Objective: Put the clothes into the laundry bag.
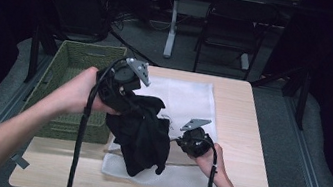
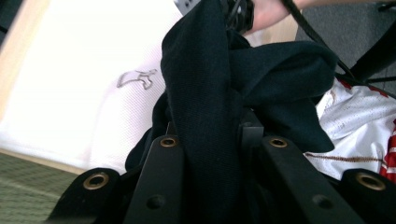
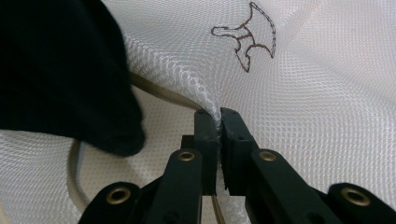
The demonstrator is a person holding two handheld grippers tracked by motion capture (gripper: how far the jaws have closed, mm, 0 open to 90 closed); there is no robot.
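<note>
High view, from the left: a green woven basket [image 1: 71, 60] sits at the left edge of the surface [image 1: 247, 116], and just beside it the left tool [image 1: 123, 84] is raised above the surface with a black garment [image 1: 144, 138] hanging from it. In the left gripper view the jaws stand narrow with a thick fold of that black cloth clamped between them, so the left tool is holding the black garment [image 2: 210, 93]. The garment hangs down and toward the person, its long axis running from the tool near the basket down to its lower end, which rests near the front edge of a white mesh garment [image 1: 189, 99] spread flat over the middle of the surface.

Further right, the right tool [image 1: 186, 138] lies low, just right of the hanging black cloth. In the right gripper view its jaws are pinched nearly closed on a small ridge of the white mesh garment [image 3: 299, 84], with a small outlined logo [image 3: 247, 39] just beyond the tips. A pale cord [image 3: 74, 177] runs under the mesh near the black cloth [image 3: 60, 70].

The move probably turns on parting the two: black cloth lies left of the right tool and overlaps the white mesh, which stretches away from the person. The left hand [image 1: 76, 92] is nearer the basket, so lifting the black garment leftward seems likely.
</note>
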